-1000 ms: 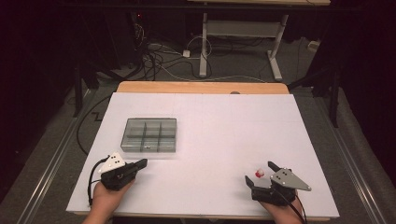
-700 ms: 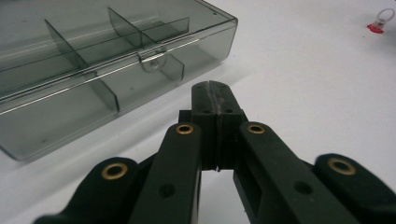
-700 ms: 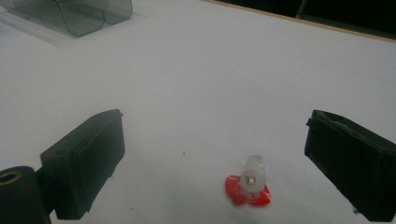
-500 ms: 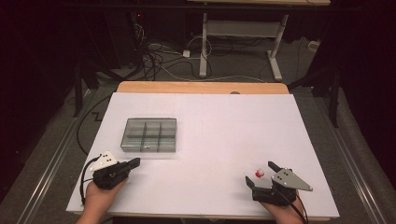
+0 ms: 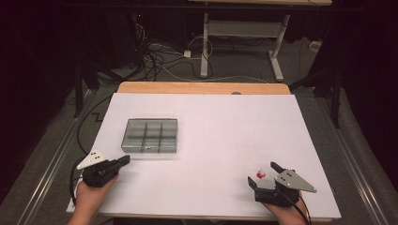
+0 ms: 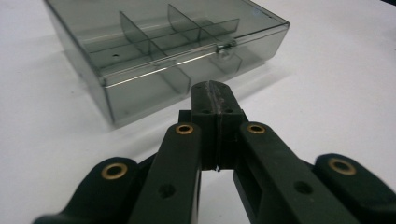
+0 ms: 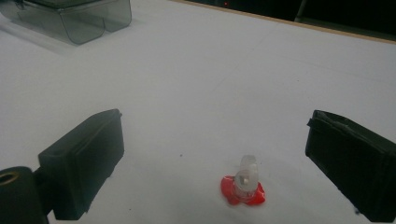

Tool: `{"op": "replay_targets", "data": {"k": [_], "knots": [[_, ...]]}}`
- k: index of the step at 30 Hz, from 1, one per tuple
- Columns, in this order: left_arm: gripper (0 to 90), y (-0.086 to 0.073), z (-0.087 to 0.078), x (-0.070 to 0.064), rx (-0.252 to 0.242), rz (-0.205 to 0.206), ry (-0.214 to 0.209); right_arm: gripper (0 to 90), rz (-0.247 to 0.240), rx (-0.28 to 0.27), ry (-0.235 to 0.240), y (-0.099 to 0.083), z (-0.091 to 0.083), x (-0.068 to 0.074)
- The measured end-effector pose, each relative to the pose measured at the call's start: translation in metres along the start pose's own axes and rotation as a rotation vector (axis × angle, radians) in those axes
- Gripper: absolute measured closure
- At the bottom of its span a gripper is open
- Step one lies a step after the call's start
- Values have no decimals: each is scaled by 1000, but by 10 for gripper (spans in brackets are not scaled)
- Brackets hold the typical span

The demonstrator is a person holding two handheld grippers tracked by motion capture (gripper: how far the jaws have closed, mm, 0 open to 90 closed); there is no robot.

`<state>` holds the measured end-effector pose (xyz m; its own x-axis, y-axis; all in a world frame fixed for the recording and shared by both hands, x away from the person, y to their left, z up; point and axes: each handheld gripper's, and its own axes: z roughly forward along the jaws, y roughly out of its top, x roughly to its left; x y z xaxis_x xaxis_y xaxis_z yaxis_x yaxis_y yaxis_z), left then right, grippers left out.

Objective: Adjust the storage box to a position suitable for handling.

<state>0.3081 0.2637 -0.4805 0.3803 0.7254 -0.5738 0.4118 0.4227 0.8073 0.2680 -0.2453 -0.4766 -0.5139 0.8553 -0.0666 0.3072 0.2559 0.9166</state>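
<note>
Straddling a red-based ring, perhaps (image 7: 243, 184): right hand-held gripper (image 7: 215, 158), jaws apart.

Black hand-held gripper (image 6: 215, 100) w/ brass screws, grey plate.

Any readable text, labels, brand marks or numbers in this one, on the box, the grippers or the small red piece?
None can be read.
Compartment box: clear smoky plastic, no label or print.
Left gripper: plain black jaws with brass rivets, no marking.
Right gripper: grey plate on top bears holes, no text.
Small red-and-clear piece: no lettering visible.
White table sheet: unmarked.
</note>
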Motion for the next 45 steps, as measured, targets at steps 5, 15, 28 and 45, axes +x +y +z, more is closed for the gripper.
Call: {"op": "replay_targets", "data": {"k": [5, 15, 28, 45], "knots": [[879, 5, -4, 7, -16, 0, 18, 46, -2, -2, -1, 0, -1, 0], [879, 15, -12, 25, -50, -13, 69, 45, 0, -8, -1, -1, -3, -2], [879, 16, -13, 32, -62, -23, 91, 43, -2, -10, 4, -1, -3, -1], [880, 32, 17, -3, -117, -1, 42, 39, -4, -33, 14, 0, -10, 2]]}}
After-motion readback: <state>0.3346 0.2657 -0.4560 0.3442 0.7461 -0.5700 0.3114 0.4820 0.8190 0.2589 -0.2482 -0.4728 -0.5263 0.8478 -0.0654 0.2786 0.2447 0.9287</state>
